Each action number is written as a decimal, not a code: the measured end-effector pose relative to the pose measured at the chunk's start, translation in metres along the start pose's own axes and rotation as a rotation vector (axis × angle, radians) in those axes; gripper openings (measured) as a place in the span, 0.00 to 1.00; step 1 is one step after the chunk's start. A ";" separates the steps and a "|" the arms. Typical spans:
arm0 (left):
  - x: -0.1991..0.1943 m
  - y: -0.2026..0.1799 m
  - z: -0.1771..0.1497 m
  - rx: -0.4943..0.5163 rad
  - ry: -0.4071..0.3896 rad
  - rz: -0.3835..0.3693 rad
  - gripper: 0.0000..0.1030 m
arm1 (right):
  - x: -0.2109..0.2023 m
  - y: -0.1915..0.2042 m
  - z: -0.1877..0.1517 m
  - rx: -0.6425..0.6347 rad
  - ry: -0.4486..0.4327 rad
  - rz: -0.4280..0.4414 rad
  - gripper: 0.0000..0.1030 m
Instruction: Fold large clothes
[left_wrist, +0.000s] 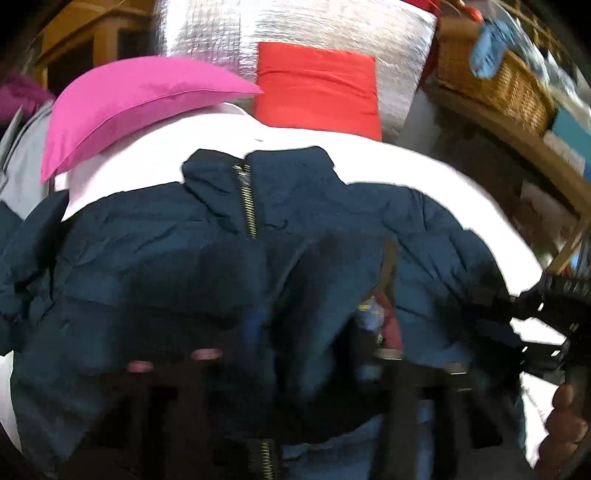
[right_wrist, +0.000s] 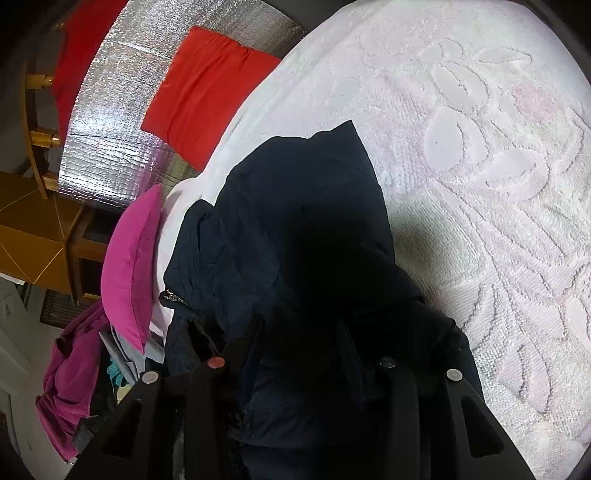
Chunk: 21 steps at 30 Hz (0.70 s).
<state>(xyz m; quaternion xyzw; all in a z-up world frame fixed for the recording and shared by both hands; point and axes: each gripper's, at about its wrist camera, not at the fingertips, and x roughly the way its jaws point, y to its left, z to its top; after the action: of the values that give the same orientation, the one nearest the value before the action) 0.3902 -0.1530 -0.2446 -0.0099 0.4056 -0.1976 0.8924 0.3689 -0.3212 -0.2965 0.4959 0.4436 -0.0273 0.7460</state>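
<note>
Navy puffer jacket, zipped, crumpled on white bedspread

My left wrist view is smeared by motion blur, worst on the left gripper. The white bedspread blows out there. My right view is sharper; the navy jacket sinks into shadow. Foil sheet glints. Edges bend and darken.
</note>
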 end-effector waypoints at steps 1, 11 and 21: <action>-0.004 0.008 0.003 -0.031 0.000 -0.029 0.21 | 0.000 0.000 0.000 -0.001 -0.001 -0.002 0.43; -0.067 0.097 0.015 -0.241 -0.064 -0.062 0.28 | -0.002 -0.002 -0.004 0.012 0.003 0.005 0.43; -0.124 0.208 0.006 -0.460 -0.185 0.058 0.52 | -0.009 0.017 -0.014 -0.055 -0.042 -0.032 0.53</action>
<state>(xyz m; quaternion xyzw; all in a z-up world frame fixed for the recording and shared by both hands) 0.3931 0.0826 -0.1880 -0.2190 0.3568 -0.0728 0.9052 0.3623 -0.3053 -0.2798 0.4672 0.4365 -0.0374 0.7680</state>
